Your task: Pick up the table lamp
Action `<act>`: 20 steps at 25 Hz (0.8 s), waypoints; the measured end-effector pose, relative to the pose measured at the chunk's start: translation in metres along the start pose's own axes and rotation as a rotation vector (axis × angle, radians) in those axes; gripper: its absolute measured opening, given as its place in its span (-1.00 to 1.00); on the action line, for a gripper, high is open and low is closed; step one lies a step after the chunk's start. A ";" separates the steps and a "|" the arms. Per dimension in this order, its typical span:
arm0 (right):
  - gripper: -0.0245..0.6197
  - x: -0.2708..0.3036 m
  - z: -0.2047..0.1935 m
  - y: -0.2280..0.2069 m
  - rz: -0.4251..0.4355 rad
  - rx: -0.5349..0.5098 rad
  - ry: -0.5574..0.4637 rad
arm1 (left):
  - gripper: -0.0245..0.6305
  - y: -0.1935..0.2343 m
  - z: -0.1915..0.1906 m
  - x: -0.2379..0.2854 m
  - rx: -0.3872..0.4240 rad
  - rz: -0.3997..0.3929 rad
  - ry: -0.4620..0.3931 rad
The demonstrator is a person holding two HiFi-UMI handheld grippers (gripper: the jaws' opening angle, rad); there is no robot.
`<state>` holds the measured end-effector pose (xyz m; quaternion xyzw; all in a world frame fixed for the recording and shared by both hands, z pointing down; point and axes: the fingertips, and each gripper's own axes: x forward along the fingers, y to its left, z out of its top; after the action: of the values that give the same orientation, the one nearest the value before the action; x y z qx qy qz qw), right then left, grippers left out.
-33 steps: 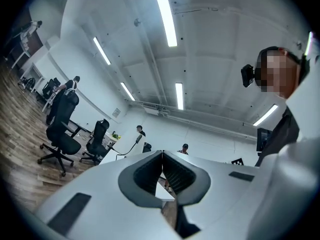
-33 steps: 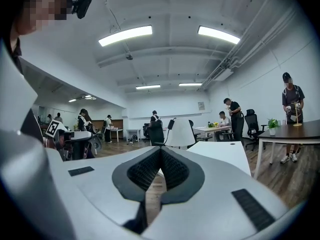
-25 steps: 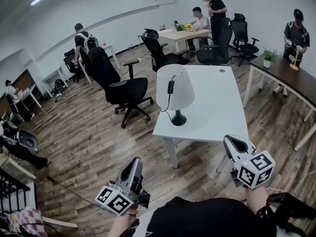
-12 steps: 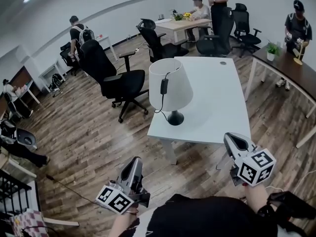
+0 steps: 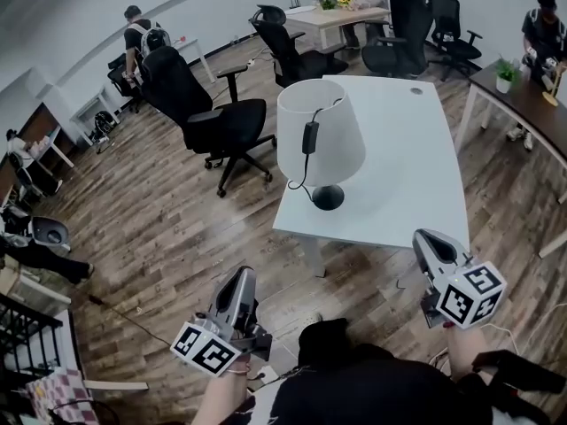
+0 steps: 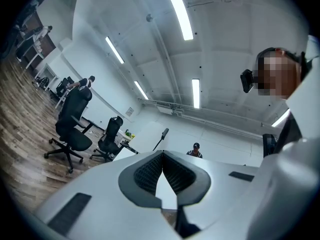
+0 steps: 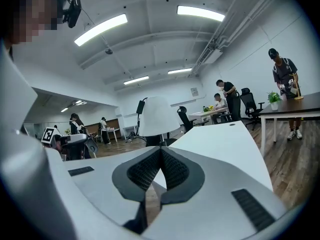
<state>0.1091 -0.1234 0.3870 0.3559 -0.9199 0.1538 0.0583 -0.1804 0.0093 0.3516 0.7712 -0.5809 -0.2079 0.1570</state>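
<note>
Your left gripper and right gripper were both closed on nothing, apart from the table lamp standing on the white desk.

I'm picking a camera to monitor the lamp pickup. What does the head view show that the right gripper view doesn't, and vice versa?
Head view only: the lamp's black base standing near the white table's near left corner, with wooden floor in front of it. Right gripper view only: the right gripper's jaws, shut on nothing, and the ceiling lights. Both: the white lampshade, the table, and the black switch on the cord.
</note>
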 end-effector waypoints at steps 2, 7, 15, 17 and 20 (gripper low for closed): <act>-0.88 0.013 -0.002 0.006 0.011 0.002 0.007 | -0.88 0.008 -0.003 0.011 -0.008 -0.014 0.013; -0.88 0.038 -0.004 0.008 -0.011 0.001 0.034 | -0.88 0.026 -0.003 0.045 -0.121 -0.132 -0.041; -0.88 0.075 -0.010 -0.012 -0.130 0.062 0.054 | -0.88 0.076 -0.003 0.117 -0.113 -0.198 0.079; -0.88 0.083 -0.010 -0.018 -0.162 0.075 0.060 | -0.87 0.086 -0.004 0.134 -0.115 -0.214 0.114; -0.88 0.093 -0.004 -0.023 -0.196 0.068 0.063 | -0.87 0.096 -0.012 0.154 -0.115 -0.242 0.187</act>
<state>0.0558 -0.1974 0.4170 0.4409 -0.8727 0.1895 0.0900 -0.2178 -0.1648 0.3868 0.8411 -0.4539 -0.1856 0.2282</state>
